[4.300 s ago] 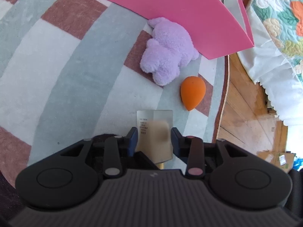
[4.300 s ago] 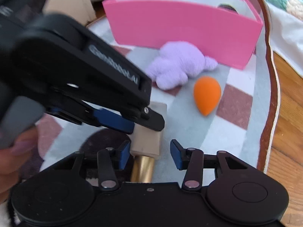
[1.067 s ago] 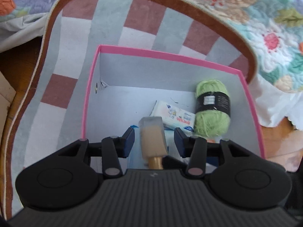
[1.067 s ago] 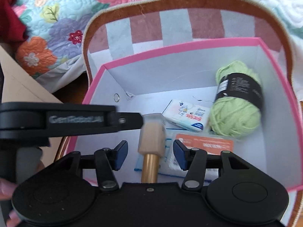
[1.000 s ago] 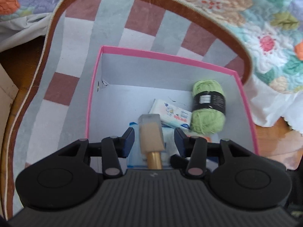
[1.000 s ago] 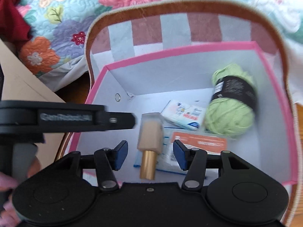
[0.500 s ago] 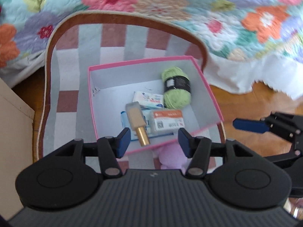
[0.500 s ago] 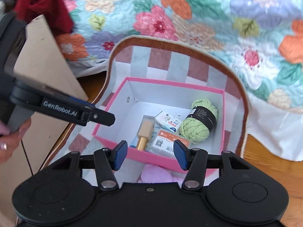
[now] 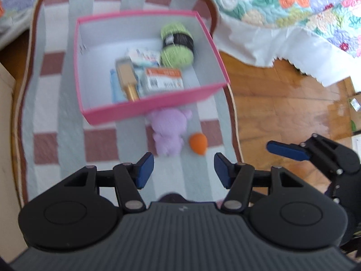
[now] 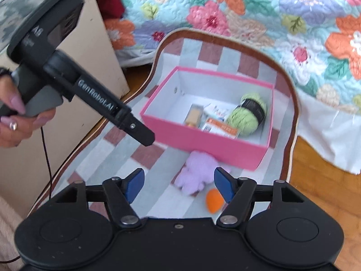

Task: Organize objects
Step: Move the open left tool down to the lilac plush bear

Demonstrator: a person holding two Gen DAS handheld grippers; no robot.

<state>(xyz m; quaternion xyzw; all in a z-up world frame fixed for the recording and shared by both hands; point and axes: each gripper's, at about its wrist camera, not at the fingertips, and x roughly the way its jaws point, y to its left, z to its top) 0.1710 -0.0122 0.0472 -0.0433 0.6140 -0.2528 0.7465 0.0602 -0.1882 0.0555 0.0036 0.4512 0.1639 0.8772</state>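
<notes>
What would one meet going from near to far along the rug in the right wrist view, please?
Orange sponge → purple plush → pink box → quilt.

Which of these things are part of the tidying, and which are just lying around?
Part of the job: pink box, purple plush toy, orange sponge, yarn ball, gold-capped bottle.

Just there: striped rug, floral quilt, wooden floor.

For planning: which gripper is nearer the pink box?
Left. The left gripper hangs by a corner of the pink box; the right gripper is off to its right, over wood floor.
</notes>
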